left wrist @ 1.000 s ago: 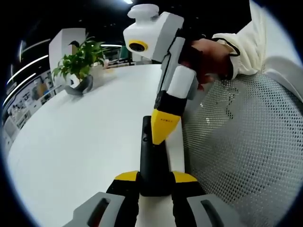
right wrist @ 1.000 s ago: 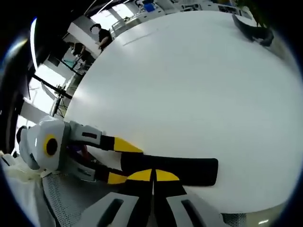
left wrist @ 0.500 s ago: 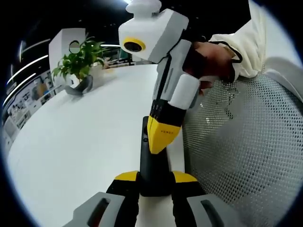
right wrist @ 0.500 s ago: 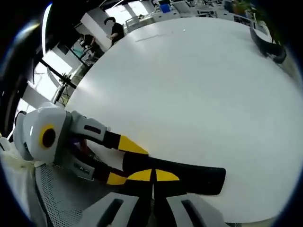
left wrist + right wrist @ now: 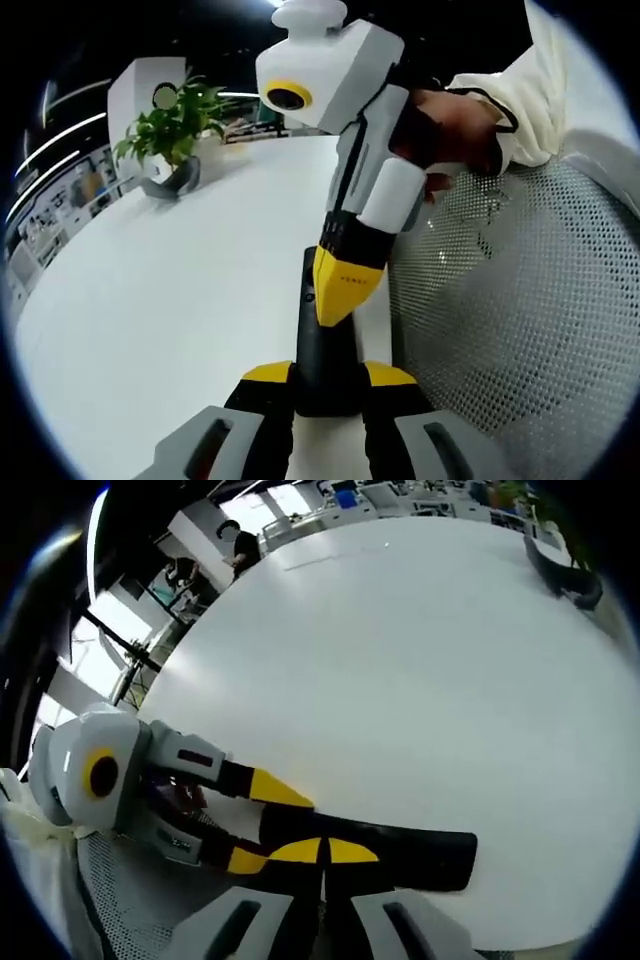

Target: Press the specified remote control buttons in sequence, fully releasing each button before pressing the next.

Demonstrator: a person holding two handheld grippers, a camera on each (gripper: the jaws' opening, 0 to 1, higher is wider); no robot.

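- Left gripper view: left gripper (image 5: 327, 384) closed on the near end of the black remote (image 5: 322, 345), yellow tips touching its two sides.
- Remote lying on the white table (image 5: 170, 300), close to the table edge, pointing away from the camera.
- Right gripper (image 5: 340, 285) coming from above, its yellow tips together and resting on the top face of the remote, about at the middle of it; no gap visible between the tips.
- A hand (image 5: 450, 125) in a pale sleeve holding the right gripper.
- Mesh chair (image 5: 510, 310) just beside the table, at the right side.
- Potted plant (image 5: 170, 140) far on the table, well apart from the remote.
- Right gripper view: right gripper (image 5: 323, 852) with jaws shut, nothing between them, tips down on the remote (image 5: 400, 845).
- Remote lying across the view on the table (image 5: 400, 660), near its edge.
- Left gripper (image 5: 262, 820) entering from the left, one yellow tip on each side of the remote end, clamping it.
- Mesh chair (image 5: 130, 900) under the left gripper.
- Dark pot rim (image 5: 562, 575) at the far side of the table.
- A person (image 5: 238, 542) standing in the background, behind the table.
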